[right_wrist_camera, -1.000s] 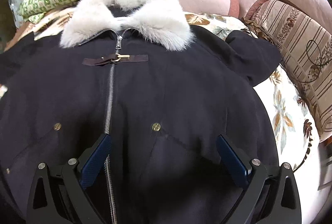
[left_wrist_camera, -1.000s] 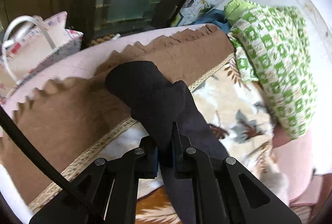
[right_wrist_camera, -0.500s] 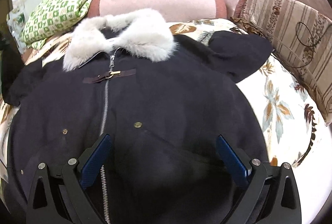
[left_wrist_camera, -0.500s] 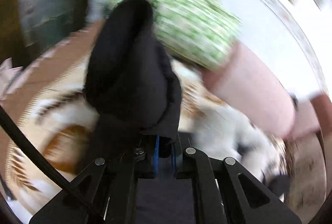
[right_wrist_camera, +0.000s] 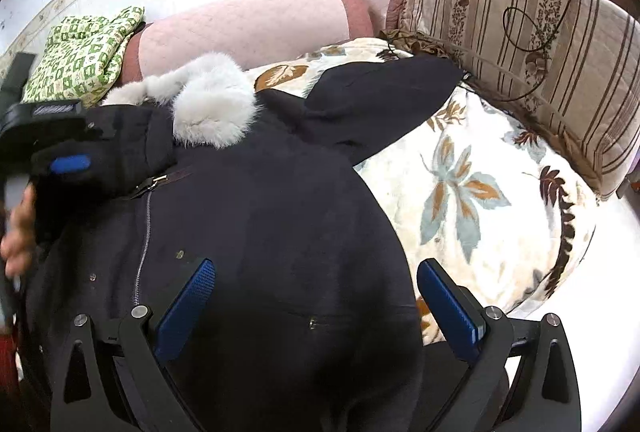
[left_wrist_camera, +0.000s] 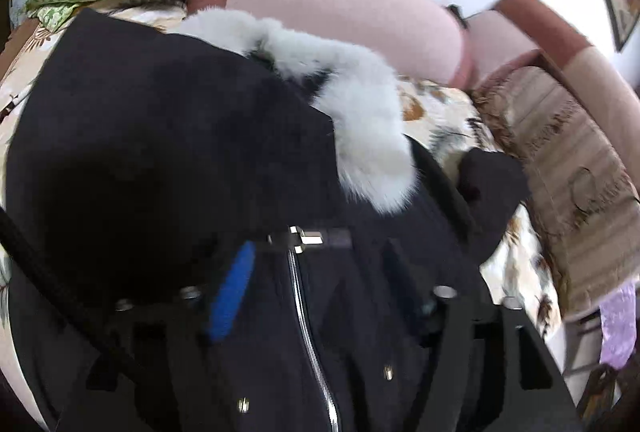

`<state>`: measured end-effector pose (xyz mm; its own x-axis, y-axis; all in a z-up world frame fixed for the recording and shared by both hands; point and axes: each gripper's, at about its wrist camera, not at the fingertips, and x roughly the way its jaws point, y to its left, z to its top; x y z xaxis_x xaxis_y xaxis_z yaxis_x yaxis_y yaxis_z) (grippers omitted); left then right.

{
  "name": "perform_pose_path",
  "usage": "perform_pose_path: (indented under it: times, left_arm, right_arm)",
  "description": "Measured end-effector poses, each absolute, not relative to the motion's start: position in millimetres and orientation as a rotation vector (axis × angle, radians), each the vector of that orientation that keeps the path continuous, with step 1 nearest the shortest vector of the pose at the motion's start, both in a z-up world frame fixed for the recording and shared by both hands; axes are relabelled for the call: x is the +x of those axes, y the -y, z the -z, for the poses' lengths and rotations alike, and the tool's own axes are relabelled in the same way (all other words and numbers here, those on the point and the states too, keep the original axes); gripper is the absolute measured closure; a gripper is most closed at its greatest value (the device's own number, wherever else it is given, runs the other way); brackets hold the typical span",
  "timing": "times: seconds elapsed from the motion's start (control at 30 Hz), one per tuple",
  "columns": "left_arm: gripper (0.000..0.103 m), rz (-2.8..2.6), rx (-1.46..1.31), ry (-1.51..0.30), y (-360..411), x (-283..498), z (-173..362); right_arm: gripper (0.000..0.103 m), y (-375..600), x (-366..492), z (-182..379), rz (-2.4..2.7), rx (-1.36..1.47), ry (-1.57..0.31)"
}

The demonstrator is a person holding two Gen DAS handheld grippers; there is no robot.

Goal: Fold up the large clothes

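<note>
A black coat (right_wrist_camera: 272, 240) with a white fur collar (right_wrist_camera: 208, 112) lies face up on a leaf-print blanket (right_wrist_camera: 480, 192). Its left sleeve (left_wrist_camera: 160, 160) is folded over the chest, covering part of the collar (left_wrist_camera: 360, 136). My left gripper (left_wrist_camera: 328, 288) hangs over the zip (left_wrist_camera: 304, 320) with its jaws apart and nothing between them; it also shows at the left of the right wrist view (right_wrist_camera: 60, 160). My right gripper (right_wrist_camera: 316, 304) is open above the coat's lower front. The coat's right sleeve (right_wrist_camera: 384, 100) lies spread out towards the striped cushion.
A pink bolster (right_wrist_camera: 248, 28) runs along the back. A green checked cloth (right_wrist_camera: 84, 48) lies at the back left. A striped cushion (right_wrist_camera: 532, 52) with a thin dark cord lines the right side. A purple cloth (left_wrist_camera: 618, 328) hangs at the far right.
My left gripper carried the left sleeve across onto the coat's chest and opened, letting it go. My right gripper drew back and stayed open.
</note>
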<state>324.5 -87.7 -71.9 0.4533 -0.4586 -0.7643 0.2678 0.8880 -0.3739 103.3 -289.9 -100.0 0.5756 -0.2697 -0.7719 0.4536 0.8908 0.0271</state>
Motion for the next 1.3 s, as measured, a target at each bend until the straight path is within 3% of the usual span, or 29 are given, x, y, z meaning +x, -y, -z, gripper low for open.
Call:
perform_pose_path:
  times: [0.3,0.67,0.87,0.9,0.93,0.97,1.03,1.07,1.3]
  left_arm:
    - [0.025,0.281,-0.214,-0.837,-27,299,56]
    - [0.024,0.158,-0.541,-0.708,-163,297,43]
    - [0.024,0.045,-0.541,-0.744,-178,315,54]
    - [0.024,0.025,-0.538,-0.753,-178,317,56]
    - [0.024,0.005,-0.532,-0.764,-178,319,60]
    - [0.024,-0.012,-0.526,-0.776,-178,321,63]
    - [0.024,-0.033,-0.522,-0.794,-179,322,68]
    - [0.024,-0.049,-0.524,-0.807,-180,324,71]
    - [0.024,-0.112,-0.569,-0.839,-192,327,84]
  right_arm:
    - [0.001,258,137,99,0.273,0.219,-0.896]
    - [0.001,231,310,143,0.114,0.252,-0.949]
    - [0.001,238,370,179,0.1,0.399,-1.029]
    - [0.004,237,374,183,0.083,0.442,-1.034]
    - [0.02,235,377,184,0.057,0.474,-1.037]
    - [0.056,230,379,183,0.008,0.507,-1.05]
    - [0.088,222,380,175,-0.079,0.536,-1.08]
    - [0.095,218,378,166,-0.103,0.514,-1.08]
    - [0.096,260,346,107,-0.011,0.418,-0.992]
